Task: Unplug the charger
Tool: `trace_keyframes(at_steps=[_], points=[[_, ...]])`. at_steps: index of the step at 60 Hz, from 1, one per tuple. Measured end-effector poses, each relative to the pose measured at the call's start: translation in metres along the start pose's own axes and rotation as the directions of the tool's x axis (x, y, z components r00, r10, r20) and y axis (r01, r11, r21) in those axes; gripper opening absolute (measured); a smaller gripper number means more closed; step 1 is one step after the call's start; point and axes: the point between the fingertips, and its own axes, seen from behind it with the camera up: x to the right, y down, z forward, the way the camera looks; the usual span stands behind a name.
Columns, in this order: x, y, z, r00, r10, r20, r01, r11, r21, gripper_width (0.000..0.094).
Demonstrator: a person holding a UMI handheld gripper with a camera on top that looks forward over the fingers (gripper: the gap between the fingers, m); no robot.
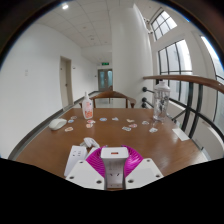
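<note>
We clench our gripper [113, 168] on the white charger [114, 160] at the near edge of the table [60, 148].

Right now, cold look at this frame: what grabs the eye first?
The gripper itself: its magenta pads close on a white charger, held just above the near edge of a round wooden table. Beyond the fingers, small items are scattered over the tabletop, with a pinkish cup at the far side. Tall windows stand behind the table.
</note>
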Motion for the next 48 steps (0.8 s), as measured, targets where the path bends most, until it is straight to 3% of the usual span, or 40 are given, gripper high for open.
trace_keyframes(at_steps=[11,19,28,36,42,48], points=[[0.001,-0.005,-0.003,1.0,-0.005,-0.007,0.006,1.0,0.017,0.0165],[0.016,-0.088,-0.039,0.997,-0.051,-0.066,0.065,0.973,0.223,0.0164],[0.04,-0.136,-0.079,0.996,-0.037,-0.081,0.058,0.959,0.277,0.0166],[0.068,-0.107,-0.081,0.996,-0.014,-0.092,0.032,0.981,0.191,0.0175],[0.085,-0.051,-0.063,0.994,-0.034,-0.105,0.041,0.997,0.058,0.018],[0.086,0.002,-0.045,0.998,-0.014,-0.067,0.009,0.997,-0.073,0.0188]])
